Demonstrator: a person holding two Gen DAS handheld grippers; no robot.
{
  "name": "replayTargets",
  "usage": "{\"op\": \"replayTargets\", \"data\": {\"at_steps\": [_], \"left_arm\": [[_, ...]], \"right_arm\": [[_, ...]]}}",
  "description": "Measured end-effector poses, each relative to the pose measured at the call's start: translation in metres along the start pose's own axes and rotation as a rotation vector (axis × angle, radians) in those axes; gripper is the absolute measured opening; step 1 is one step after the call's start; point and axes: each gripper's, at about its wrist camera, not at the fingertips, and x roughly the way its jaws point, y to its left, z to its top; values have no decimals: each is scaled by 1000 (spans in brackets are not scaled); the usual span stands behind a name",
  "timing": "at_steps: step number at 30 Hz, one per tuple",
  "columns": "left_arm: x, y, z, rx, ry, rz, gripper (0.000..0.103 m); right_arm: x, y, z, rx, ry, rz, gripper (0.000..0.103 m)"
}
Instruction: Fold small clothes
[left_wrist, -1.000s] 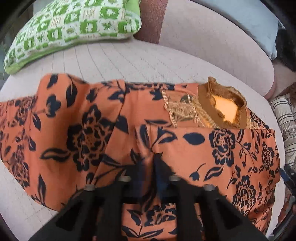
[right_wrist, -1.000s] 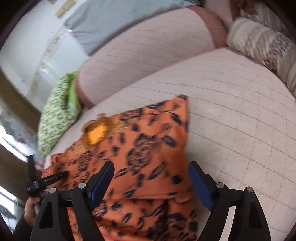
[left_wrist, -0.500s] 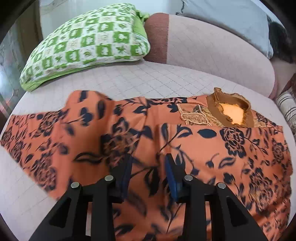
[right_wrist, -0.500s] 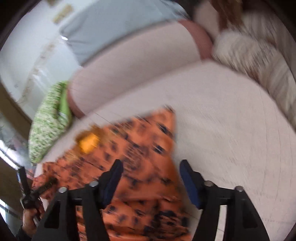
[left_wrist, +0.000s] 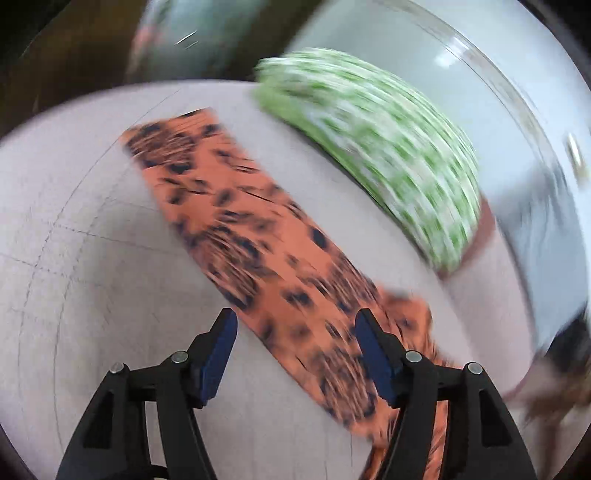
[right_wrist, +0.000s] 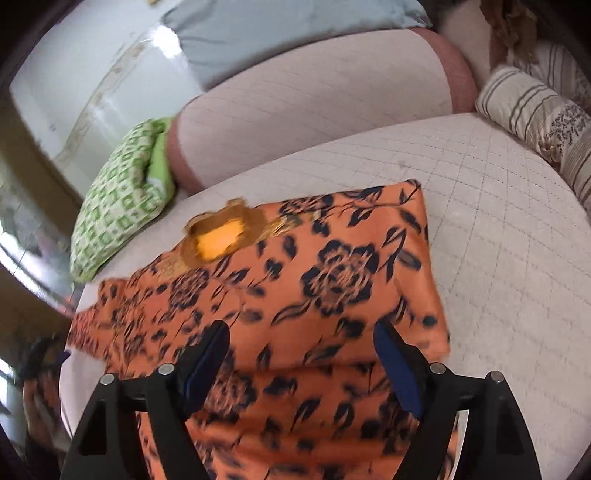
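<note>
An orange garment with dark blue flowers (right_wrist: 332, 288) lies on the pale quilted cushion (right_wrist: 509, 236), its right side folded over and its brown neck opening (right_wrist: 221, 236) toward the back. My right gripper (right_wrist: 301, 354) hovers open and empty above the folded part. In the blurred left wrist view the garment's long left sleeve (left_wrist: 236, 229) stretches flat across the cushion (left_wrist: 92, 266). My left gripper (left_wrist: 295, 339) is open and empty above the sleeve near the body.
A green and white checked pillow (right_wrist: 122, 199) lies at the back left and shows in the left wrist view (left_wrist: 376, 147) too. A pink bolster backrest (right_wrist: 314, 107) runs behind. Striped pillows (right_wrist: 535, 110) lie at the right.
My left gripper has opened wide, let go of the cloth and swung left toward the outstretched sleeve. My right gripper stays open and has drawn back over the folded body.
</note>
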Motion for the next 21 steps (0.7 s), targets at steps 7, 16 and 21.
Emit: {"op": "replayTargets", "data": {"at_steps": [7,16,21], "left_arm": [[26,43,46,-132,-5,48,66],[39,58,61,-270,2,191,7],[23,27,68,-111,-49,232,4]], "right_arm": [[-12,-4,-36,22,45,10,83],[-7,-8,-40,56,48,15,83],[-14,-13,-43,58,23,7,83]]}}
